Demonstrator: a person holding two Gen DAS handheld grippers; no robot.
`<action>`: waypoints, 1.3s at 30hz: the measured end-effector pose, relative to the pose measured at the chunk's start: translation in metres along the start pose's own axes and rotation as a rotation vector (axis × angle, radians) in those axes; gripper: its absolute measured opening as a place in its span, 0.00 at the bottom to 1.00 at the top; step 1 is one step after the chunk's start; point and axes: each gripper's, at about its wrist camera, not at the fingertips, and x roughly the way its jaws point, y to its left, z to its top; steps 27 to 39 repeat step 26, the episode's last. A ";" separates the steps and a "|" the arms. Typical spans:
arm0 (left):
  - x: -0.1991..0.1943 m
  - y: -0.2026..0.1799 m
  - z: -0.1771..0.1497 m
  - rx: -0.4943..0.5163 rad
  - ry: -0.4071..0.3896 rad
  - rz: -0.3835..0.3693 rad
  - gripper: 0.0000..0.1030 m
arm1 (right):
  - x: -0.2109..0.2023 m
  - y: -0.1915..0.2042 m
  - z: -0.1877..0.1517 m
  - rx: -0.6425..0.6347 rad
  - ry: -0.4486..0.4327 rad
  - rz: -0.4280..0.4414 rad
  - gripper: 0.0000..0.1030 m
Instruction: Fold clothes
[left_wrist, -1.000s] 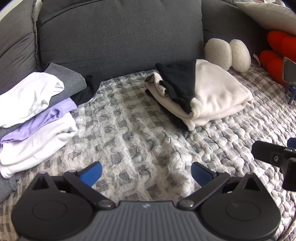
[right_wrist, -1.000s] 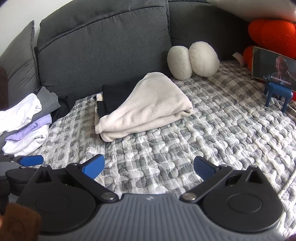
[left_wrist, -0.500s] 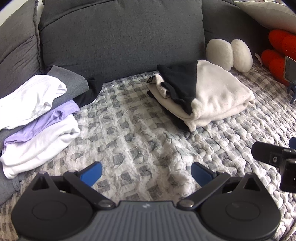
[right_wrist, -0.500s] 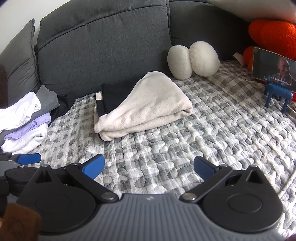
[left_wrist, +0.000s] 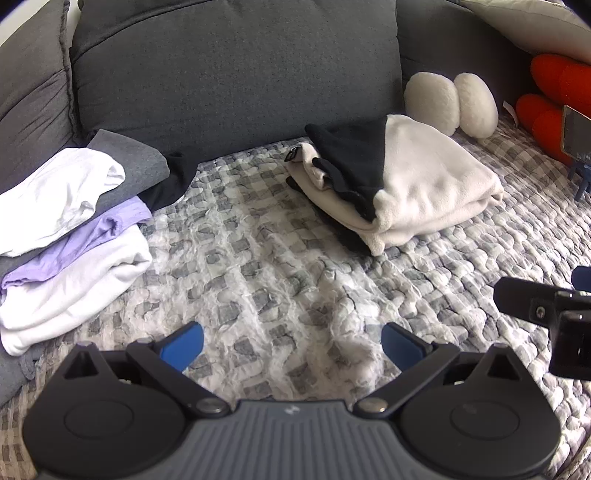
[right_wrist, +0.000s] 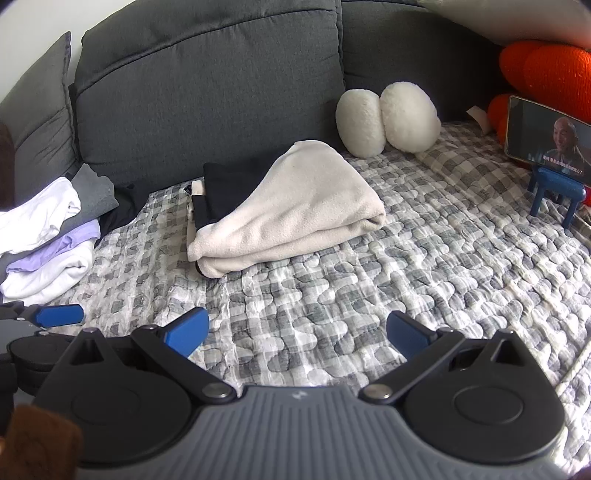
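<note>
At the left edge of the sofa seat (left_wrist: 280, 266) sits a stack of folded clothes (left_wrist: 70, 236), white, lilac and grey, squared up against the arm cushion, put aside there, I'd say, as the finished pile. The left gripper (left_wrist: 291, 341) hovers low over the bare quilted check cover, jaws spread wide and holding nothing; the right gripper (right_wrist: 297, 332) beside it is likewise spread and empty. Both point toward the cream fleece garment (right_wrist: 295, 210) near the back cushion (right_wrist: 207, 92), doubled over with a black piece (right_wrist: 225, 188) tucked under its left side, probably the next thing to handle. Further right, two white plush balls (right_wrist: 388, 118) lean against the backrest, and a phone on a blue stand (right_wrist: 546, 147) plays by the right edge, next to orange cushions (right_wrist: 546, 70).
</note>
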 end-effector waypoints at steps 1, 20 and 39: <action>0.000 0.000 0.000 0.001 0.000 0.000 1.00 | 0.000 0.000 0.000 0.000 0.000 0.000 1.00; 0.002 0.000 -0.003 0.003 0.011 -0.007 1.00 | 0.002 0.003 0.000 -0.027 0.005 -0.017 1.00; 0.002 0.001 -0.002 -0.005 0.009 -0.002 0.99 | 0.003 0.004 0.000 -0.035 0.008 -0.020 1.00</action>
